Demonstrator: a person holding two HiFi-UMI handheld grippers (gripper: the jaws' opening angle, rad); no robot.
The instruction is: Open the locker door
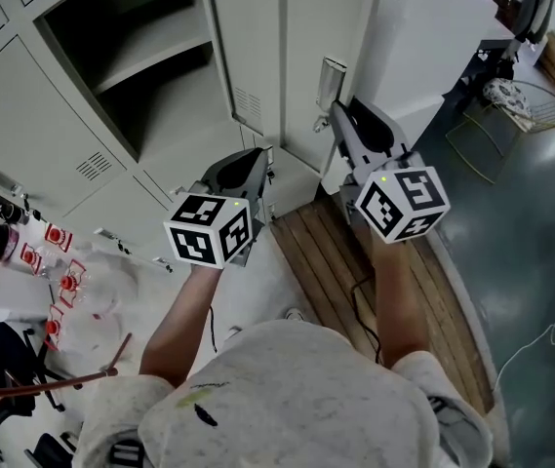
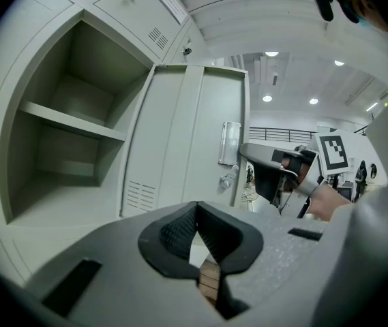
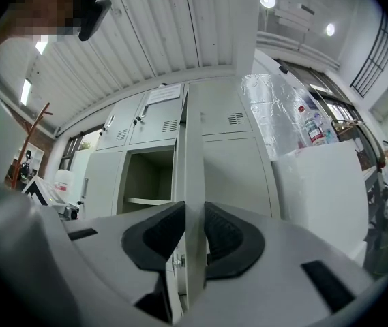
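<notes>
Door (image 3: 194,148) stands open, edge clamped in right gripper (image 3: 192,213); left gripper (image 2: 197,208) closed, empty.

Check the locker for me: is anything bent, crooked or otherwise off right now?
Nothing stands out. The locker door stands open and looks straight, its edge clamped in the right gripper. The shelf inside the open compartment looks intact, with nothing seen on it.

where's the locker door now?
Head view, centre: the grey metal locker door stands open, its edge clamped in the right gripper, right of the shelved compartment.
</notes>
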